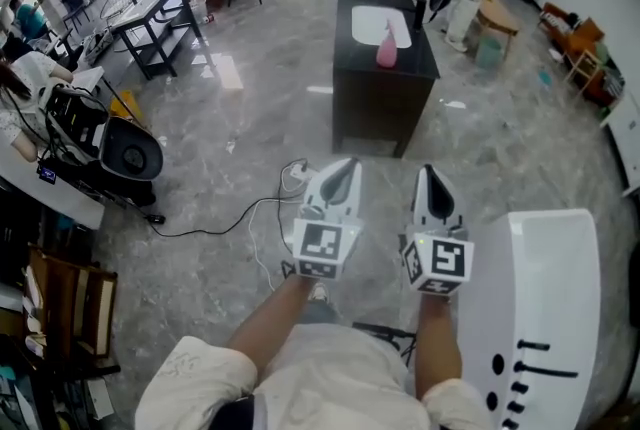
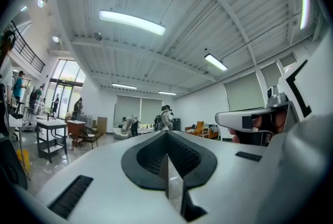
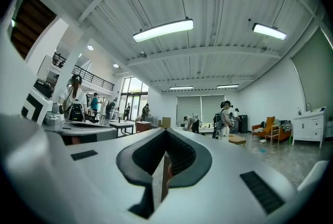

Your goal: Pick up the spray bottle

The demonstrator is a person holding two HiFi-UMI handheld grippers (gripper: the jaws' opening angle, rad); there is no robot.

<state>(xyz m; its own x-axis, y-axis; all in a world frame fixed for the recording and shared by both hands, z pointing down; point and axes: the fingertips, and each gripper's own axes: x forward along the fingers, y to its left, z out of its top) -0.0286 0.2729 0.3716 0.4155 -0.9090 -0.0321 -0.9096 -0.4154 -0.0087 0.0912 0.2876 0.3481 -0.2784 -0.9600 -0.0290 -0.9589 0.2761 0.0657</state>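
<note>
Not yet started, by the look of it: left gripper [image 1: 346, 162] and right gripper [image 1: 428, 170] held near and side by side, each with jaws pressed together on nothing, both aimed at the far side of the room. Pink spray bottle [image 1: 386, 49] well apart from both, upright on the far dark cabinet [image 1: 371, 108], at the right edge of the white basin [image 1: 366, 23] sunk in its top. Main risk: reaching the bottle with jaws unopened and merely shoving it; tall and narrow, so probably quick to topple into the basin or off the cabinet's right side. Second risk: opening late and catching only the slim neck, letting the heavier body swing or slip. Also worth minding: white cable [image 1: 240, 214] trailing over the floor to the near left, right by the walking line, and the white unit [image 1: 545, 318] close at the near right, easy to clip with the right elbow. Safest to spread one gripper's jaws before arrival and come in level at the body.
</note>
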